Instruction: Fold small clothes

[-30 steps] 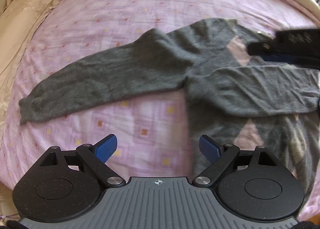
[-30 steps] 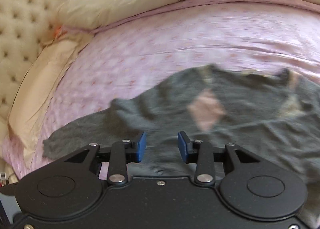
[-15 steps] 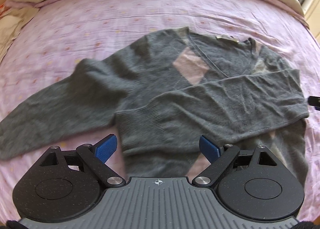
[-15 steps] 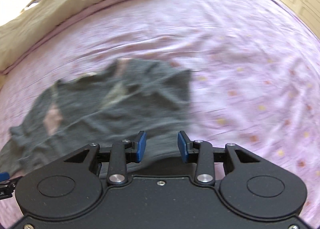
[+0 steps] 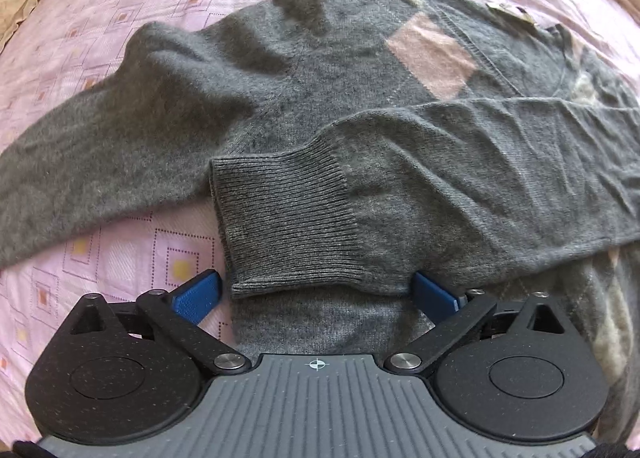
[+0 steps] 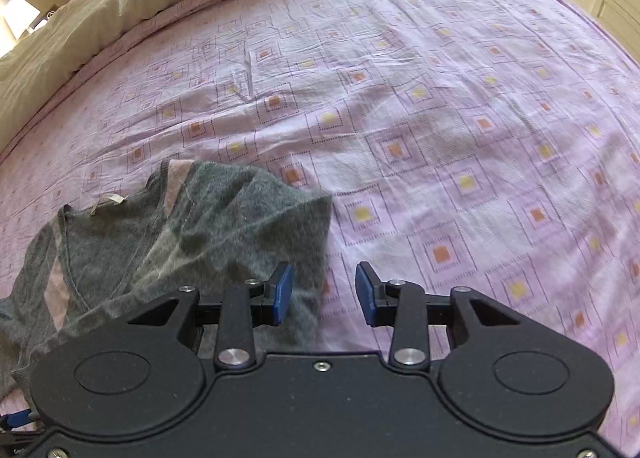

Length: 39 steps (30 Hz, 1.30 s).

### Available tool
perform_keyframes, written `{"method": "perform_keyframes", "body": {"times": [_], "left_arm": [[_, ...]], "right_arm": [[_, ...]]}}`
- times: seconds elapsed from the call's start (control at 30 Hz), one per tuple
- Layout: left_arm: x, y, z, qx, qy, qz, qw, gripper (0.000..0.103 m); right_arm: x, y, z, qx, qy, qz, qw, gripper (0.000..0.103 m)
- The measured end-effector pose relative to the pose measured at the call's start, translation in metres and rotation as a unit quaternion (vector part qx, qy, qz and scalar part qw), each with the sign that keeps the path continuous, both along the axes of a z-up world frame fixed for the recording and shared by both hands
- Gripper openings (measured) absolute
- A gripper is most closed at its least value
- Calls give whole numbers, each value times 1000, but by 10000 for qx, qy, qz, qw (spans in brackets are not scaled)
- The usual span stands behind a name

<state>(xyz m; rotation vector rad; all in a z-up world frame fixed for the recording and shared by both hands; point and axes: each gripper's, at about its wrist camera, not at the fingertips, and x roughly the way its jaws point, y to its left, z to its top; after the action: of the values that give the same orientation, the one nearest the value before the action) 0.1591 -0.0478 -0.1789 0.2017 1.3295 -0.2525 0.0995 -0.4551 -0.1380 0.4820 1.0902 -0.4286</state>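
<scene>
The grey sweater (image 5: 320, 106) lies flat on the pink bedsheet (image 6: 440, 118). A moment ago the left gripper (image 5: 316, 296) was farther back; now it has come in low, with its blue fingers (image 5: 198, 296) spread wide on each side of the ribbed cuff (image 5: 284, 218) of one sleeve folded across the chest. It grips nothing yet, so I think it will take this cuff or smooth it. The right gripper (image 6: 323, 292) has swung away to the sweater's edge, fingers partly open and empty. The left view shows the other sleeve (image 5: 100, 146) stretched out unfolded. The right view shows the cream blanket (image 6: 100, 6).
</scene>
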Motion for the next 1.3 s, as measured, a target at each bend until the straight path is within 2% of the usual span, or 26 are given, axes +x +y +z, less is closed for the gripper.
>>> {"method": "perform_keyframes", "body": {"times": [0.23, 0.27, 0.3, 0.37, 0.47, 0.6, 0.7, 0.73, 0.8, 0.9, 1.0, 1.03, 1.17, 1.3], "left_arm": [[-8, 5, -1, 9, -116, 43, 9999, 103], [-9, 4, -1, 19, -116, 53, 9999, 103], [-9, 4, 0, 29, -114, 64, 9999, 103], [-10, 0, 5, 30, -170, 87, 9998, 103], [-15, -4, 20, -143, -534, 118, 9984, 101], [-12, -14, 14, -101, -396, -32, 9992, 101], [-10, -19, 9, -39, -410, -111, 9991, 103], [-9, -20, 9, -59, -413, -116, 9991, 103], [-9, -18, 7, -96, -421, -108, 9990, 103], [-7, -18, 4, -109, -445, -135, 9989, 103], [-8, -20, 4, -110, -481, -110, 9987, 103], [-7, -21, 3, -111, -493, -92, 9987, 103], [-8, -23, 3, -117, -562, -36, 9983, 103], [-10, -22, 4, -127, -617, -1, 9980, 103]], "right_arm": [[20, -7, -18, 267, 48, 5, 9996, 46], [21, -8, -20, 343, 51, -14, 9994, 41], [22, -8, -20, 429, 26, 30, 9991, 7], [26, -4, -10, 121, 25, 239, 9996, 9], [31, -6, 1, -329, 63, 440, 9985, 9], [37, -14, -16, -515, 489, 405, 9967, 8], [40, -16, -20, -513, 497, 385, 9967, 9], [40, -17, -18, -496, 480, 374, 9969, 13], [35, -17, -8, -519, 361, 308, 9975, 20], [21, -9, 10, -571, 193, 293, 9978, 23], [3, 12, 24, -470, 60, 441, 9979, 47], [-3, 22, 28, -440, 19, 511, 9977, 50], [-31, 50, 32, -254, 20, 724, 9970, 50], [-42, 59, 13, -305, 327, 795, 9958, 50]]}}
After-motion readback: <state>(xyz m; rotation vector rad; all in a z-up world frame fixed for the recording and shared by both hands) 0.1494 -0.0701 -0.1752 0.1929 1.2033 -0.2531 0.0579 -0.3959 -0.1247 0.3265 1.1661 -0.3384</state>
